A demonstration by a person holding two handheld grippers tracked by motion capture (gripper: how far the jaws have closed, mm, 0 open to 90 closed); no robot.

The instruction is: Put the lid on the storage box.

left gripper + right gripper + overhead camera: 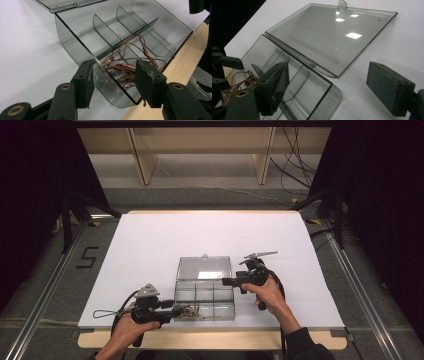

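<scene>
A clear smoky plastic box point(223, 306) with dividers stands near the table's front, its lid point(204, 268) swung open and lying flat behind it. A brown cord with red and silver beads point(187, 310) lies in the near-left compartment. My left gripper point(176, 310) is open at that corner. In the left gripper view its jaws point(115, 80) straddle the box wall point(72, 40), with the cord point(130, 60) just beyond. My right gripper point(226, 281) is open at the box's right end. In the right gripper view its jaws point(332, 85) spread wide over the box point(312, 92) and lid point(332, 35).
A white sheet point(150, 245) covers the table, and a bare wooden strip point(215, 339) runs along the front edge. Wooden shelving point(200, 150) and loose cables point(295, 170) sit on the floor beyond. Metal rails point(45, 295) flank both sides.
</scene>
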